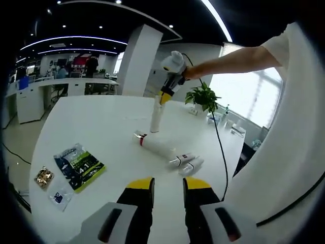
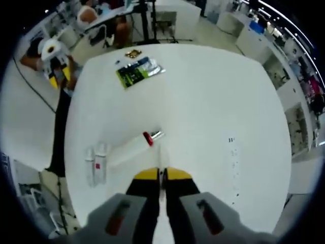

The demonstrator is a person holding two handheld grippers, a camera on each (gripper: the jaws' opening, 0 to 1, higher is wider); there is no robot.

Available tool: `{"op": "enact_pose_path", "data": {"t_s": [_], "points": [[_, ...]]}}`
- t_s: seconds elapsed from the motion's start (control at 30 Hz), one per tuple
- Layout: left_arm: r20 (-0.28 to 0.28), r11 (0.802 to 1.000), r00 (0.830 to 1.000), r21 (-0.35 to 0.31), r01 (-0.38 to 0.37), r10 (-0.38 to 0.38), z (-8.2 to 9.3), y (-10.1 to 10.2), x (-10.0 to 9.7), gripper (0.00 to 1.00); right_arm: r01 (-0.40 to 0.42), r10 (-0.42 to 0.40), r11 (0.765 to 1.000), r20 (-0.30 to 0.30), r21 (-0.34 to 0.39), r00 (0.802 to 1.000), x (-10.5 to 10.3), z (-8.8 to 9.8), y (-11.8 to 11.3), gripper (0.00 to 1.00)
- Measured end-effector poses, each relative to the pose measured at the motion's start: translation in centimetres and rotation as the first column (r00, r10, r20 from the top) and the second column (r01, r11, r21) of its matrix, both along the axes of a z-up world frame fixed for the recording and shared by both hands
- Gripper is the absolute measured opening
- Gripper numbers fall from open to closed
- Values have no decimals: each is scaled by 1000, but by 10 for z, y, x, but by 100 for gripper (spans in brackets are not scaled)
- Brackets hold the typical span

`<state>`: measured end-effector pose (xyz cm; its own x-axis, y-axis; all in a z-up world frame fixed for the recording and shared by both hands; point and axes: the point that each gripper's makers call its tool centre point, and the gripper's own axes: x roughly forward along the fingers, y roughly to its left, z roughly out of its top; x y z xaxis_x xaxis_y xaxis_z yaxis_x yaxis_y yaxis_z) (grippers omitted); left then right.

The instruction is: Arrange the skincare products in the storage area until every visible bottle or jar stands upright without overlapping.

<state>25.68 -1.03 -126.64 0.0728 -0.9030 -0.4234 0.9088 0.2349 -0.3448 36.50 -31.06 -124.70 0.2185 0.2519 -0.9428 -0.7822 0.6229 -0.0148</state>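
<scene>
Setting: a white counter (image 1: 101,132) in an open-plan office, with desks behind and a potted plant (image 1: 203,96) near the counter's far edge by the windows.

Right tool (image 1: 163,96): in the left gripper view it comes in from the right on a person's outstretched arm (image 1: 228,63), its yellow-tipped jaws clenched around the top of a tall white bottle (image 1: 156,117) that stands upright on the counter. In the right gripper view the same jaws (image 2: 162,175) are drawn close together on a slim white object seen end-on between them.

Left tool (image 1: 167,184): held above the near edge of the counter, jaws parted and grasping nothing.

Lying products: a long white tube with a red band and silver cap (image 1: 152,144) lies on its side just beside the upright bottle's base; two small white bottles (image 1: 185,162) lie side by side, touching, nearer the counter's edge.

Other items: a green and black packet (image 1: 79,165), a small gold-coloured packet (image 1: 44,176) and a clear sachet (image 1: 61,195) lie together toward another edge, well apart from the bottles.

Cable: a dark cable (image 1: 219,147) runs across the counter and over its edge.
</scene>
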Motion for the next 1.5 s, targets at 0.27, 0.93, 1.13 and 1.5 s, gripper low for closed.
{"op": "enact_pose_path", "data": {"t_s": [0.27,0.93,1.13,1.5], "points": [[1,1000,1000,-6,3,-3,2,-4,0,23,-16,17,1000,-42,18,999,-11,1,-5,1],[18,1000,999,-14,28,-27,6,-8,-1,23,151,-158,983,58,108,986,-3,26,-10,19],[10,999,1000,-43,-7,7,10,-3,6,23,409,-576,744,197,528,793,4,73,-8,30],[-22,999,1000,-30,-17,17,-5,4,13,23,595,-909,342,95,727,406,-84,19,-23,44]]}}
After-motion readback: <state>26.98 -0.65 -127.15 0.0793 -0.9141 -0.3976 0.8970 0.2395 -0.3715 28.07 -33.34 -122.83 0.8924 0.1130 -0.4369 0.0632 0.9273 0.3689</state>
